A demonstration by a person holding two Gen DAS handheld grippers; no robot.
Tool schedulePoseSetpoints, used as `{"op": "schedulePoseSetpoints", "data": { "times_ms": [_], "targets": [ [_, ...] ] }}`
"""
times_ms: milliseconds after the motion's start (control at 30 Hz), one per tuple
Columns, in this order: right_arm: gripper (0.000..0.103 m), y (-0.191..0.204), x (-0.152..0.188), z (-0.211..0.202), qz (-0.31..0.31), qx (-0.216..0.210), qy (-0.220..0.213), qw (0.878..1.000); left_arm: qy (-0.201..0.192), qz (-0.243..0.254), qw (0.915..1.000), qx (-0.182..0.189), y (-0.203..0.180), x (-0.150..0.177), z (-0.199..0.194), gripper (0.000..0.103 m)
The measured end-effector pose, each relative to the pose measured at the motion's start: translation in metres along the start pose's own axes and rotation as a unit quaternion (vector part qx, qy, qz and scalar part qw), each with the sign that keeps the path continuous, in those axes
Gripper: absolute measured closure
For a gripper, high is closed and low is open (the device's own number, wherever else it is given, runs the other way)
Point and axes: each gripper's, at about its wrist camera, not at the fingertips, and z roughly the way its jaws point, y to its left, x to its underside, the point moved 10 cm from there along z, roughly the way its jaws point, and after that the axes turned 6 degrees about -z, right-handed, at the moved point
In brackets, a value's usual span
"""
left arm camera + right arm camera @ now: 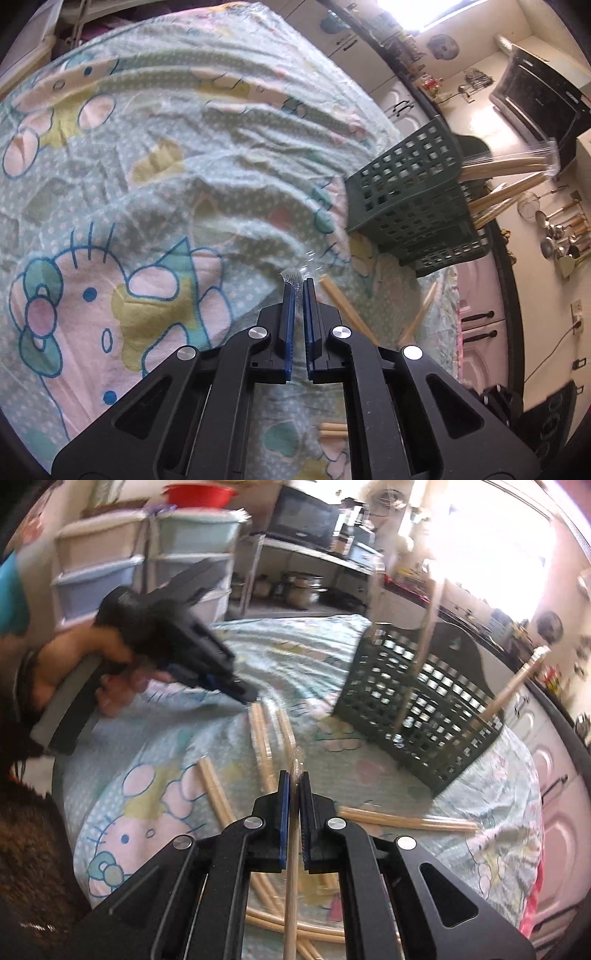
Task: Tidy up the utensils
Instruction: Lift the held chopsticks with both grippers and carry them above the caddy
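My right gripper (294, 775) is shut on a wooden chopstick pair in a clear wrapper (291, 886), which runs back between the jaws. My left gripper (299, 286) is shut, and a crinkled clear wrapper end (290, 276) sticks out at its tips. In the right wrist view the left gripper (245, 697) touches the top of a wrapped chopstick bundle (264, 746). A dark green slotted basket (406, 199) (417, 701) stands on the cloth with several chopsticks (506, 166) (517, 679) leaning out of it. More loose chopsticks (406, 821) (345, 312) lie about.
A cartoon-cat tablecloth (147, 184) covers the round table. A person's hand (74, 664) holds the left gripper. Plastic drawers (110, 572) and a microwave (303, 517) stand behind. Beyond the table edge are a black oven (535, 99), cabinets and hanging ladles (561, 232).
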Motion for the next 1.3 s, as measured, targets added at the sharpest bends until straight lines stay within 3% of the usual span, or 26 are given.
{"op": "schedulePoseSetpoints", "data": {
  "times_ms": [233,567,1300],
  "targets": [
    [0.098,-0.026,-0.001,-0.014,0.056,0.008,-0.018,0.998,-0.025,0.032,0.9989,0.022,-0.028,-0.007,-0.021,0.102],
    [0.098,-0.048,-0.013,-0.035,0.089,0.021,-0.048,0.995,-0.052,0.096,0.9918,0.065,-0.089,-0.001,-0.056,0.102],
    [0.098,-0.085,-0.035,-0.086,0.124,0.059,-0.110,0.984,-0.054,0.180,0.9746,0.121,-0.185,0.024,-0.076,0.103]
  ]
}}
